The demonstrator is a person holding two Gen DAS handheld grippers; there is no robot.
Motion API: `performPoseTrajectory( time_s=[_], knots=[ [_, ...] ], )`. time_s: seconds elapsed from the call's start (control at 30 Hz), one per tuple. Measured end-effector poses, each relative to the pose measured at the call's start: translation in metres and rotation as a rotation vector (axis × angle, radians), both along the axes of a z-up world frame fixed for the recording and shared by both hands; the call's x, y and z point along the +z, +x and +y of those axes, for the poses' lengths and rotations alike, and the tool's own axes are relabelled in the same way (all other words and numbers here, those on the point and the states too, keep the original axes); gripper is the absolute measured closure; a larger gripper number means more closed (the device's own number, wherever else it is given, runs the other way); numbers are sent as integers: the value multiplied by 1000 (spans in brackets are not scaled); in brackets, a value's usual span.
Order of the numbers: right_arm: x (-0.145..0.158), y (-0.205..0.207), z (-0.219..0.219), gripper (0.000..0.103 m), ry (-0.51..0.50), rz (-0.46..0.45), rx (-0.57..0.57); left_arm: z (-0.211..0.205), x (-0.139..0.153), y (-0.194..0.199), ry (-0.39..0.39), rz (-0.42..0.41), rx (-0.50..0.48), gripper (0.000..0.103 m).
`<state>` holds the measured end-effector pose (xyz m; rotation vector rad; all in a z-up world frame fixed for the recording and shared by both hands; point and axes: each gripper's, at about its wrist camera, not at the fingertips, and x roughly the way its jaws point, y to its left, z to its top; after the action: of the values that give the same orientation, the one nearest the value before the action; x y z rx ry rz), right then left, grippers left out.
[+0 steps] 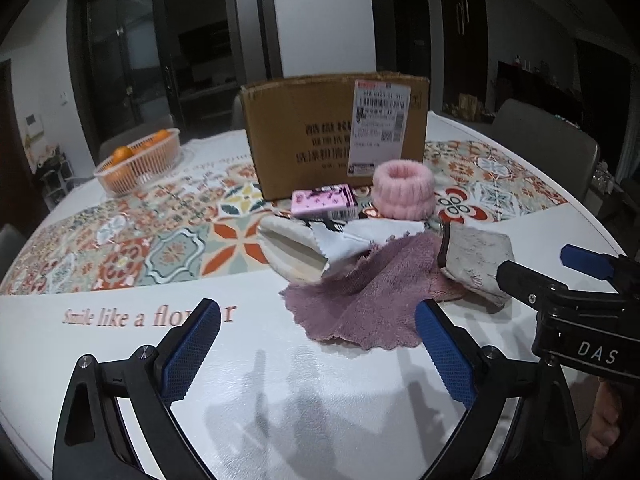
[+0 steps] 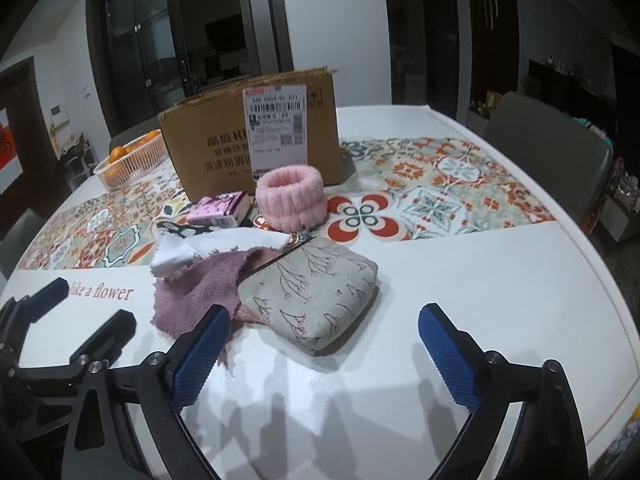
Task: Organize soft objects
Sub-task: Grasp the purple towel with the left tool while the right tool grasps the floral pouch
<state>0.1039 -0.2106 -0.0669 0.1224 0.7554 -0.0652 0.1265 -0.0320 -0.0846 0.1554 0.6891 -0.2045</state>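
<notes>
A pile of soft things lies mid-table: a purple fuzzy cloth (image 1: 360,300) (image 2: 192,292), a white cloth (image 1: 352,240) (image 2: 224,246), a grey floral pouch (image 2: 316,292) (image 1: 476,264), a cream mitt-like piece (image 1: 296,252), and a pink fluffy band (image 1: 403,192) (image 2: 290,196). A pink-purple small box (image 1: 324,202) (image 2: 218,208) lies beside them. My left gripper (image 1: 318,328) is open and empty, just short of the purple cloth. My right gripper (image 2: 324,332) is open and empty, its jaws on either side of the pouch's near end.
A cardboard box (image 1: 332,132) (image 2: 248,136) stands behind the pile. A basket of oranges (image 1: 140,160) (image 2: 128,156) sits at the far left. The round white table (image 1: 280,380) has a patterned runner (image 1: 120,244). Chairs stand around the table.
</notes>
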Motion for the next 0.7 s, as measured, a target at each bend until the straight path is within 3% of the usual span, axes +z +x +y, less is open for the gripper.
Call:
performPoseTrajectory(
  time_s=[0.37, 0.6, 0.7],
  knots=[
    [-27, 28, -5, 19, 82, 78, 17, -11, -26, 26, -13, 83, -46, 10],
    [-35, 32, -6, 31, 120, 100, 40, -22, -35, 38, -23, 139, -95, 13],
    [-39, 35, -9, 37, 150, 116, 40, -25, -39, 43, -30, 161, -104, 22]
  ],
)
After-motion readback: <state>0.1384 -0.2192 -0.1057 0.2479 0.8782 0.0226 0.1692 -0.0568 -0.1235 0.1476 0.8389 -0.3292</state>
